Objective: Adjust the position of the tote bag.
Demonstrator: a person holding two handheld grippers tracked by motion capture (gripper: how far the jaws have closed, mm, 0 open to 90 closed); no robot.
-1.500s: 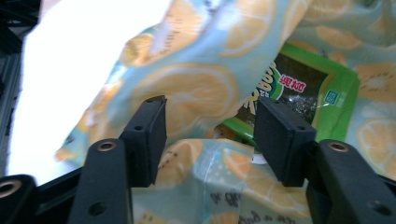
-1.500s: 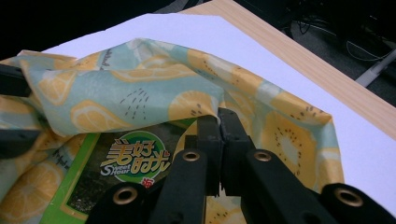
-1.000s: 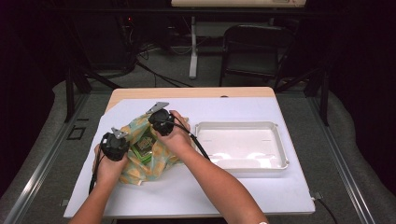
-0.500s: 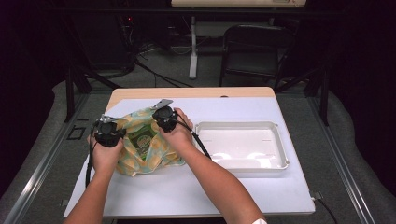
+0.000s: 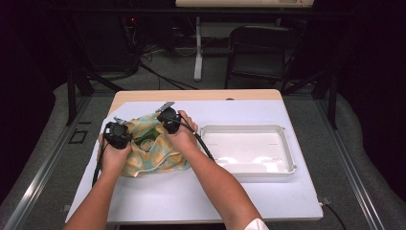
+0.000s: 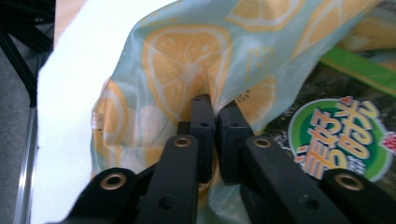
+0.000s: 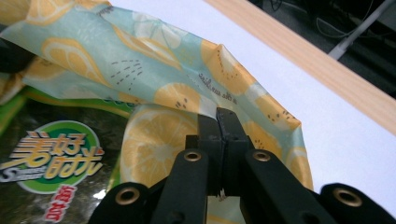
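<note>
White table mat [image 5: 201,191], left gripper [image 6: 215,112] jaws just eased, pinching lemon-print bag [image 6: 187,60], right gripper [image 7: 219,122] jaws clamped on its fabric

Your bag [image 5: 148,148] lies on the table [image 5: 239,201], left of the tray [image 5: 246,148], apart from it. A packet [image 5: 146,139] sits inside the bag. A chair [image 5: 261,52] stands behind the table.

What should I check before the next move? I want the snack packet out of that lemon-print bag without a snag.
1. Left tongs pinch the lemon-print bag: ok.
2. Right tongs pinch the bag's other edge: ok.
3. Mouth spread, green snack packet showing inside: ok.
4. White tray free beside the bag: ok.
5. Packet loose inside the bag: cannot tell.
</note>
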